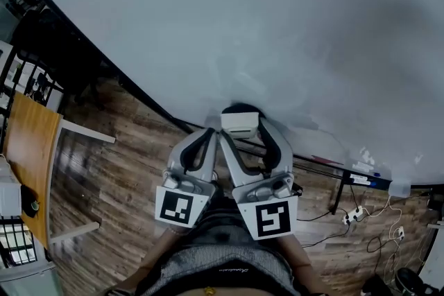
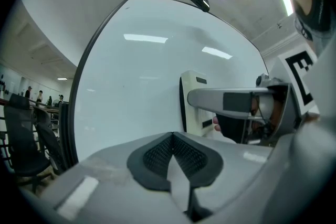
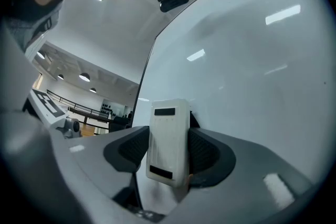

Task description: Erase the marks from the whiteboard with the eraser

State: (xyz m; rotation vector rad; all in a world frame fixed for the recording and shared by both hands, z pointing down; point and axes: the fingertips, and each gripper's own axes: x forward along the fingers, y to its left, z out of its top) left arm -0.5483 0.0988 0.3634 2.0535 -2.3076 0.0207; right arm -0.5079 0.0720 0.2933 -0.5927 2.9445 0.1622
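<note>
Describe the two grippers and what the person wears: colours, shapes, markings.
The left gripper and right gripper are light grey, with curved jaws lined by black ribbed pads. Each carries a white marker cube printed with a black square pattern. The person wears a grey flecked garment.

Wood floor [image 1: 118,170], power strip [image 1: 355,215], cables [image 1: 380,244]

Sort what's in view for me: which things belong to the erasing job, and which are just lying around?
Job:
- whiteboard
- eraser, clamped in the right gripper
- left gripper, shut and empty

Lying about:
- wooden table
- power strip on the floor
- black chairs
</note>
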